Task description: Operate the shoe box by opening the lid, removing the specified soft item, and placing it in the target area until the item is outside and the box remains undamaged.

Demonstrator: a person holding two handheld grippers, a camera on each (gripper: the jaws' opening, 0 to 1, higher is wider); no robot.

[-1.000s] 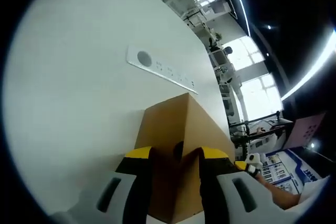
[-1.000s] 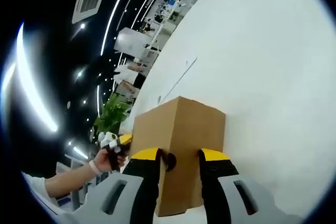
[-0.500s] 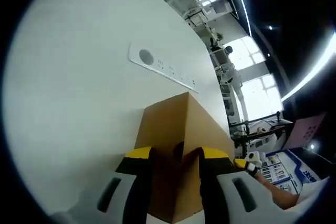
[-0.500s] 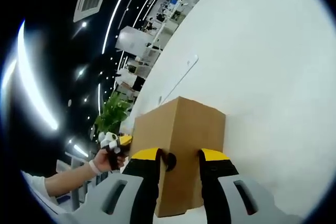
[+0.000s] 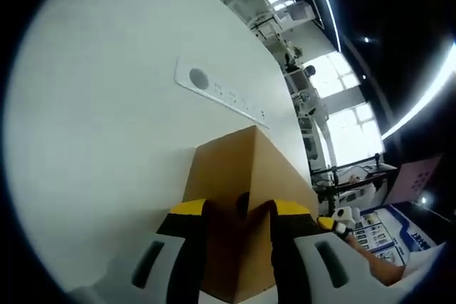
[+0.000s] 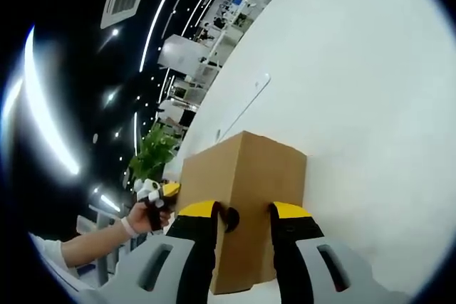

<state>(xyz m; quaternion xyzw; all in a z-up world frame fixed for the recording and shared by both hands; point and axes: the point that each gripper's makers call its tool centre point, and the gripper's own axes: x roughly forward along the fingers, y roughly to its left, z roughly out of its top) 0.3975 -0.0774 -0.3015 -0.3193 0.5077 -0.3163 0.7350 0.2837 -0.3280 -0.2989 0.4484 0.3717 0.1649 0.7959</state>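
Observation:
A plain brown cardboard shoe box (image 5: 235, 165) stands on the white table (image 5: 100, 119) with its lid down. My left gripper (image 5: 239, 211) is shut on the near end of the box, its yellow-tipped jaws pressed on either side of a corner edge. From the opposite end, my right gripper (image 6: 242, 213) is shut on the same box (image 6: 246, 165). The right gripper (image 5: 342, 220) shows past the box's far end, held by a hand. The left gripper (image 6: 153, 194) also appears beyond the box, held by a hand. The box's contents are hidden.
A flat white socket strip (image 5: 217, 92) is set into the table beyond the box; it appears as a thin line (image 6: 242, 108) from the other side. The white tabletop (image 6: 370, 90) spreads wide around the box. A potted plant (image 6: 149, 154), racks and windows stand far behind.

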